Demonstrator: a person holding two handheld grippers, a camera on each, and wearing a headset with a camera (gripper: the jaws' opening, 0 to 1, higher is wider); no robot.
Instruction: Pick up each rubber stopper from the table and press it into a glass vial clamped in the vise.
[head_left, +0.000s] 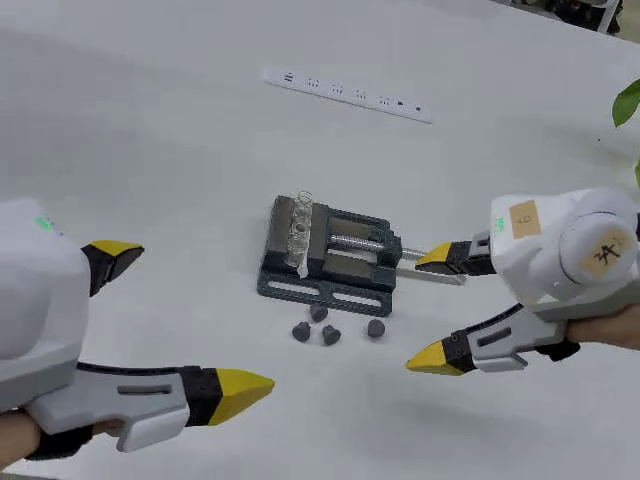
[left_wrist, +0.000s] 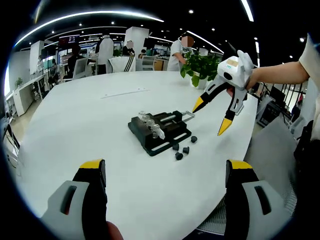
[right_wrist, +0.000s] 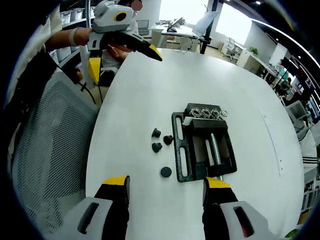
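While my left tongs (head_left: 190, 318) and right tongs (head_left: 420, 313) are hanging spread and empty, I am favouring the stopper (head_left: 376, 327) nearest the right pair, planning a square pinch across its sides.

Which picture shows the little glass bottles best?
The right gripper view: the clear glass vials show as a row of separate round mouths in the black metal vise. The head view bunches them together; the left gripper view shows them small.

Vise (left_wrist: 169, 134) clamps vials (left_wrist: 150, 123) — four stoppers (left_wrist: 185, 149) just beside.
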